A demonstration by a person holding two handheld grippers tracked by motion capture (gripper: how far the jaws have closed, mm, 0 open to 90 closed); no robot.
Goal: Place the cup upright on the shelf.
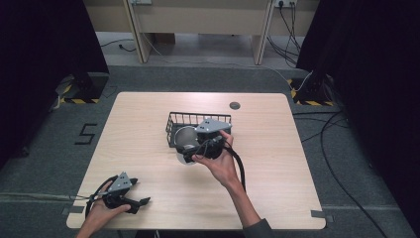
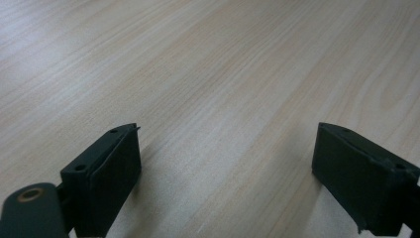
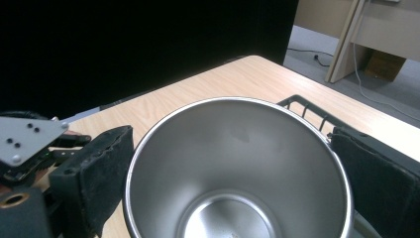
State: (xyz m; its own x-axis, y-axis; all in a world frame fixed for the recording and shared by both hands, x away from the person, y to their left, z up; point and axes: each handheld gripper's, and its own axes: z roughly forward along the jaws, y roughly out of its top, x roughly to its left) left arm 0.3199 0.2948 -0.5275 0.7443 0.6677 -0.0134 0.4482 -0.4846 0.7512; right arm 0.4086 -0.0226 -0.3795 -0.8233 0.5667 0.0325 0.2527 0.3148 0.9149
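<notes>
A shiny steel cup (image 1: 185,140) (image 3: 237,148) is held upright, mouth up, at the near edge of a black wire basket (image 1: 198,118) (image 3: 308,108) in the middle of the table. My right gripper (image 1: 192,149) (image 3: 233,183) is shut on the cup, one pad against each side of its wall. The cup's inside looks bare. My left gripper (image 1: 140,202) (image 2: 225,173) rests low at the table's front left corner, open, with only bare wood between its pads. Its grey plate (image 3: 24,139) shows at the left of the right gripper view.
The light wooden table (image 1: 143,119) has a round grey grommet (image 1: 235,105) behind the basket. Cables (image 1: 327,124) lie on the floor to the right, and dark curtains hang at both sides. A black cable (image 1: 240,166) trails from the right gripper.
</notes>
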